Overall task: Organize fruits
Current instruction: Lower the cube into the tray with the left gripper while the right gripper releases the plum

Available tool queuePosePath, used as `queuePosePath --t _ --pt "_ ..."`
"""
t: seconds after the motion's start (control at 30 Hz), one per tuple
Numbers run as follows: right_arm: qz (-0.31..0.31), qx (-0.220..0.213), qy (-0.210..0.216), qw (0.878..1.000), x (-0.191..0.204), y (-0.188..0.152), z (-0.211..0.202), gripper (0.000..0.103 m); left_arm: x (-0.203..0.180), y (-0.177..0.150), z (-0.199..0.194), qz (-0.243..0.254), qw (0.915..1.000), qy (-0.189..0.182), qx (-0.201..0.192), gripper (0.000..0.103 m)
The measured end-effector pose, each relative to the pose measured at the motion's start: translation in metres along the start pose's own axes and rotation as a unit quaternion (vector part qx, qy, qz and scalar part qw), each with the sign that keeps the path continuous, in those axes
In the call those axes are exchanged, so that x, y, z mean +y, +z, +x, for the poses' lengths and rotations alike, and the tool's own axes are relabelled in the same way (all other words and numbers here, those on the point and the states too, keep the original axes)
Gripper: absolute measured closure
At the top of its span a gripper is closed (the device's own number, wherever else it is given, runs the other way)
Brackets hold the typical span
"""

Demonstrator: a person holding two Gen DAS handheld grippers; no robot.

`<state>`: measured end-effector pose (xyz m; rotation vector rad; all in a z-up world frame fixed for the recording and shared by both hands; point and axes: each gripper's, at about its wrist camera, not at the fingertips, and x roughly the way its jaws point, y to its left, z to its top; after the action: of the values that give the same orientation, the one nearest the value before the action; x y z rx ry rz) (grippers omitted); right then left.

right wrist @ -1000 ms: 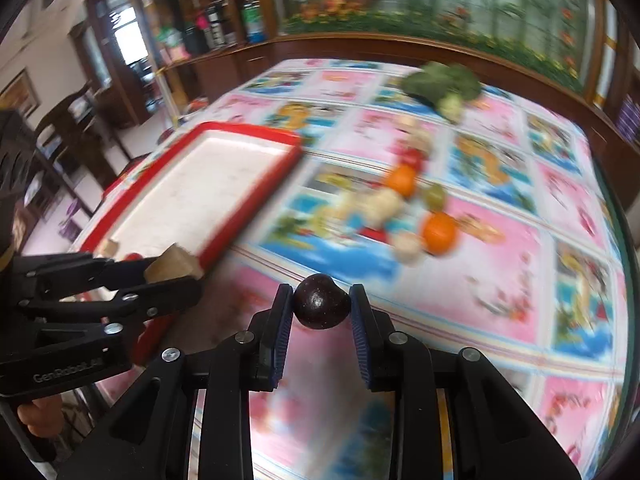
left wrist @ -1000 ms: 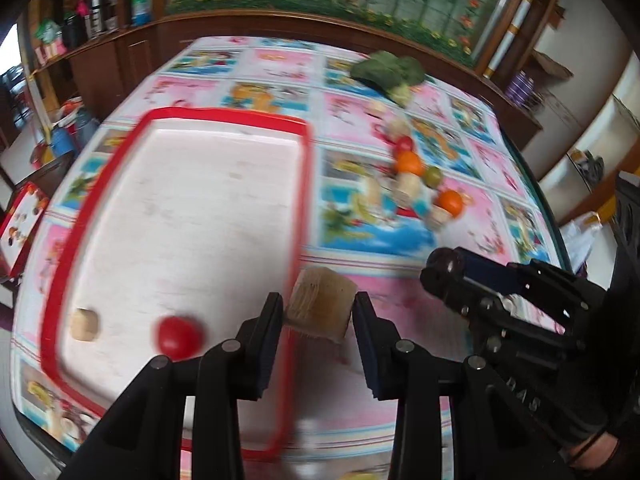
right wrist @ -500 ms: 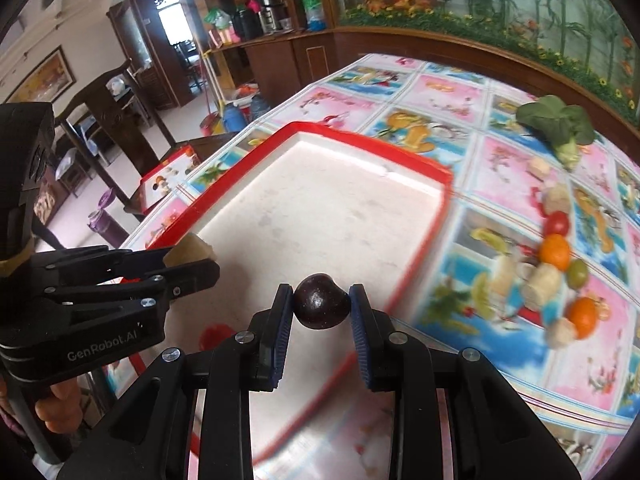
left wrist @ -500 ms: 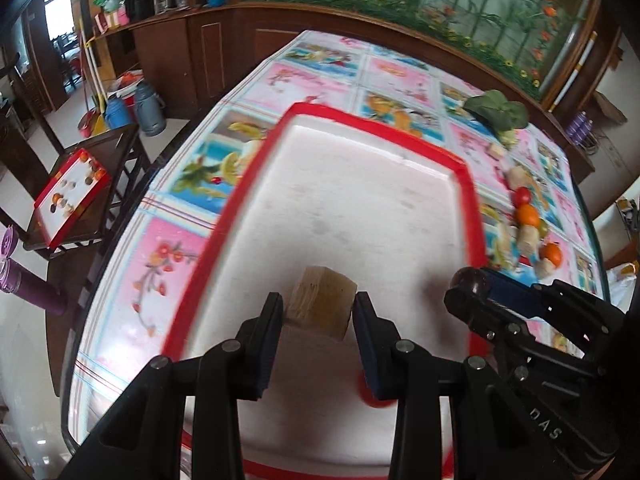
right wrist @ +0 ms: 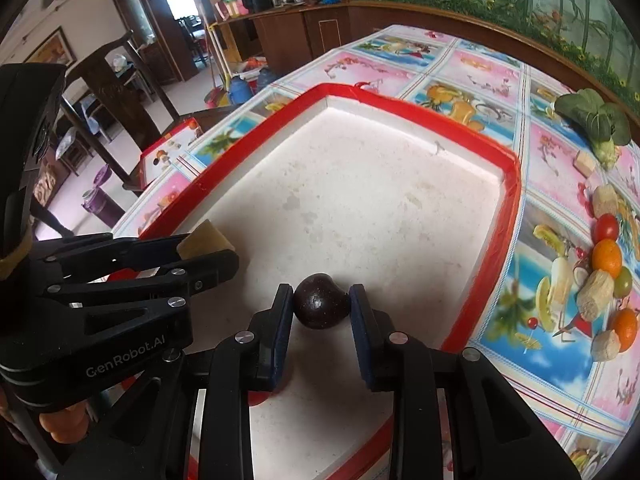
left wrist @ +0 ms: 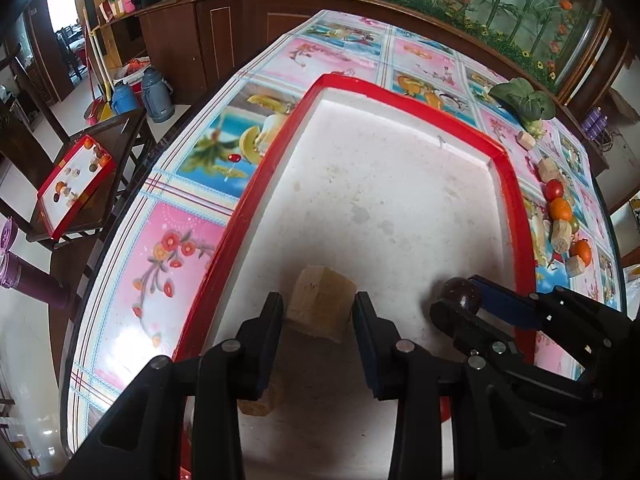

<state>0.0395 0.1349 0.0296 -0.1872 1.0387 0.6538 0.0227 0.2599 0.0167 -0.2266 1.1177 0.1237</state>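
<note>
My left gripper is shut on a tan cut fruit chunk and holds it over the near part of the red-rimmed white tray. My right gripper is shut on a dark purple round fruit above the tray, beside the left one. Another tan chunk lies in the tray under my left fingers. A red fruit shows partly under my right fingers.
To the tray's right on the patterned tablecloth lie a cherry tomato, oranges, a green fruit, several tan chunks and a leafy green vegetable. A second small red tray sits on a low table to the left.
Both grippers have moved left from the table over the tray and lower toward its floor, each still holding its fruit.
</note>
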Motion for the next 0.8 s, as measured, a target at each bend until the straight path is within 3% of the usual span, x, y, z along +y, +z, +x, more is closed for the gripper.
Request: queuePosePath --t 0.27,0.5,0.8 --pt "0.002 0.01 -0.01 1.0 -0.001 -0.001 0.006 0.074 -0.001 -0.003 0.0 0.004 1.0 0.006 -0.005 0.063" --pt "0.013 0.007 -0.025 1.0 -0.005 -0.003 0.002 0.066 0.008 -0.007 -0.003 -0.015 0.9997 0.015 -0.012 0.037" --pt "0.017 -0.002 -0.031 0.999 -0.004 -0.012 -0.02 0.066 0.004 -0.013 -0.007 -0.035 0.9992 0.019 0.0 0.036"
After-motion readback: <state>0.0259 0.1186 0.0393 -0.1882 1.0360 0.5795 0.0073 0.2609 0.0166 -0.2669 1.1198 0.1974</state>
